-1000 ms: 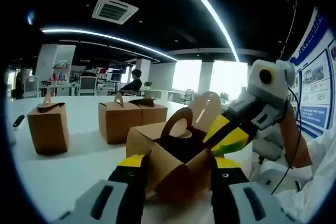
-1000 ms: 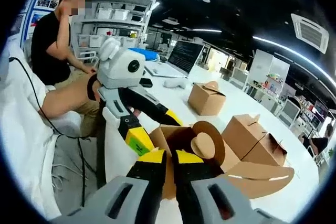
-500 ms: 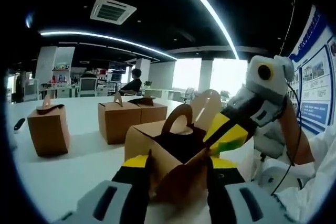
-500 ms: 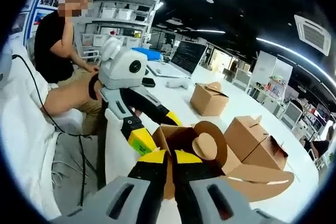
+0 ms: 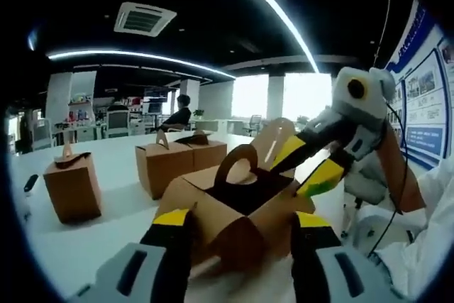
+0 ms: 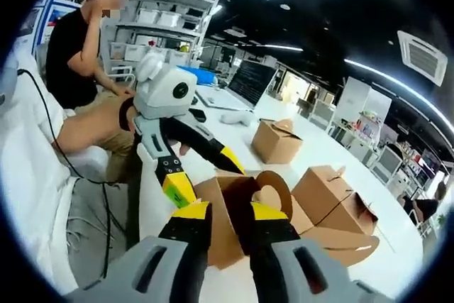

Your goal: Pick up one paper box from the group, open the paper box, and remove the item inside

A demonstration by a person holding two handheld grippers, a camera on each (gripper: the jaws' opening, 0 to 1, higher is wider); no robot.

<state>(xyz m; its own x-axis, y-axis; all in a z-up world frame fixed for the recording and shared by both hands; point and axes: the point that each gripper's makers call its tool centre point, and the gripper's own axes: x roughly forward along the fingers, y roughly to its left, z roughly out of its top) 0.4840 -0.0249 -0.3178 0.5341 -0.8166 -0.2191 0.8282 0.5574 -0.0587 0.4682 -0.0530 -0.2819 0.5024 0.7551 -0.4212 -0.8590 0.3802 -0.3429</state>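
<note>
Left gripper (image 5: 237,223), lower centre: fingers spread, flanking the open paper box (image 5: 237,200) on the white desk (image 5: 106,225). Right gripper (image 6: 227,214), lower centre: fingers parted across the box's near wall, one inside. Two closed boxes (image 5: 181,161) mid-frame; a single box (image 5: 72,186) left. Seated person (image 5: 179,111) beyond, upper centre.

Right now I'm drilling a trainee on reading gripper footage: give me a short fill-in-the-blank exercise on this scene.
1. The paper box between the jaws of the left gripper has its top flaps ____.
2. The closed boxes farther back stand on a ____ table.
3. In the right gripper view, the jaws of the right gripper straddle one ____ of the box.
4. The gripper tips are coloured ____.

Missing words: open; white; wall; yellow
</note>
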